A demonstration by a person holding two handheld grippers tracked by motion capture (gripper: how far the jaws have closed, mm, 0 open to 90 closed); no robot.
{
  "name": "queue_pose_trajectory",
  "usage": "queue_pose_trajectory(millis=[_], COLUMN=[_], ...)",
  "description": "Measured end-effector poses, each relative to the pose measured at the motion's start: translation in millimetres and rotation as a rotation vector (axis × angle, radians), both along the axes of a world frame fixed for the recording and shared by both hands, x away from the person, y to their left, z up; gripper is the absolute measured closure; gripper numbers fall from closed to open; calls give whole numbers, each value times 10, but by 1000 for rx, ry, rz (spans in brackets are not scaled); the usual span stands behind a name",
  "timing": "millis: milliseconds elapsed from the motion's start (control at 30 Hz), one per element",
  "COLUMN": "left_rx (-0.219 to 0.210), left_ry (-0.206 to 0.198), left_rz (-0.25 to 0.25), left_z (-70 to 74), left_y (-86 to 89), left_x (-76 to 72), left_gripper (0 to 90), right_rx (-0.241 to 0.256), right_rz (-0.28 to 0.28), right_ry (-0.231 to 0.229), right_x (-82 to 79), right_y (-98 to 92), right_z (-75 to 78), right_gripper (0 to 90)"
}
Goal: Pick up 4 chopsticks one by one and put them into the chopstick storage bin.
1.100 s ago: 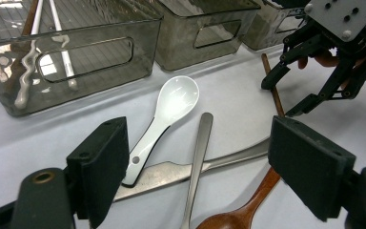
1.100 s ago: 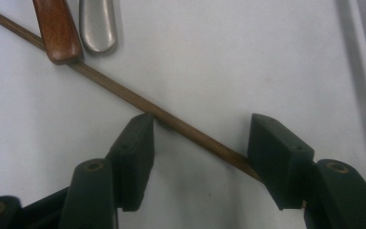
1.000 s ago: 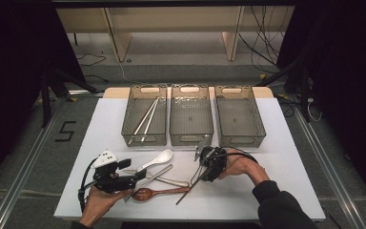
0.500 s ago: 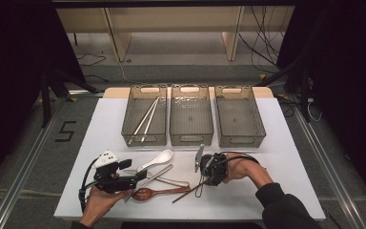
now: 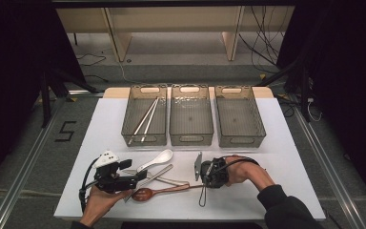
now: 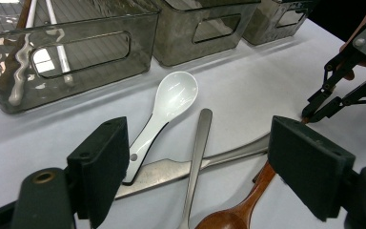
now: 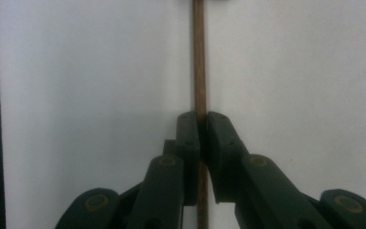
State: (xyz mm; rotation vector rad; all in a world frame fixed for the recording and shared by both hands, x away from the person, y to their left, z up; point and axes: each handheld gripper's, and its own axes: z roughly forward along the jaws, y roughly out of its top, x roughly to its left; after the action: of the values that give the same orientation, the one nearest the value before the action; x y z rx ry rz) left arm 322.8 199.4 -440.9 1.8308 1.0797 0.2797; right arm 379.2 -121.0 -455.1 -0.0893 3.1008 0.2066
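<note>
Black jaws of the right gripper (image 7: 201,125) are pressed together on a thin brown stick (image 7: 198,57) — the handle of the wooden spoon (image 5: 159,190) — which runs straight up from between them over the white table (image 7: 90,95). From above, this gripper (image 5: 205,185) points down at the near part of the table, the person's right hand (image 5: 240,170) behind it, and it pinches the far tip of the handle while the spoon's bowl lies to the left on the tabletop.

Beside that bowl sits the left gripper (image 5: 140,177), held in the left hand (image 5: 100,200); its jaws stand wide apart and hold nothing. Its own camera looks between the two pads (image 6: 105,167) at a small heap of cutlery: a white ceramic spoon (image 6: 164,112), a metal utensil handle (image 6: 196,157) crossing a flat metal piece (image 6: 171,169), and the wooden spoon's bowl (image 6: 231,217) at the bottom edge.

Farther off — toward the back of the table — three smoky clear bins stand side by side. The left bin (image 5: 144,134) holds chopsticks (image 5: 145,119); the middle bin (image 5: 191,136) and right bin (image 5: 240,138) hold nothing that I can make out.
</note>
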Motion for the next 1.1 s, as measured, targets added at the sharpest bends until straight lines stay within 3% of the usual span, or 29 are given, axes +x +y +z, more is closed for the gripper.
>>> queue_pose_trajectory(millis=[400,733,833,900,1100], left_rx=[0,-1,0,-8,-8], left_ry=[0,0,2,5,4], left_rz=[6,10,12,20,22], left_z=[-5,-4,-5,-5,-3], left_y=[30,26,30,26,24], left_x=[13,15,17,14,12], left_gripper=[216,216,216,216,216], right_rx=[9,52,92,144,273], right_rz=[29,-18,-55,-81,-226], right_ry=[0,-27,-50,-70,-115], right_x=[-16,7,28,51,120], right_y=[-44,-200,-230,-240,-227], right_z=[16,111,165,200,307], right_gripper=[857,858,857,857,857])
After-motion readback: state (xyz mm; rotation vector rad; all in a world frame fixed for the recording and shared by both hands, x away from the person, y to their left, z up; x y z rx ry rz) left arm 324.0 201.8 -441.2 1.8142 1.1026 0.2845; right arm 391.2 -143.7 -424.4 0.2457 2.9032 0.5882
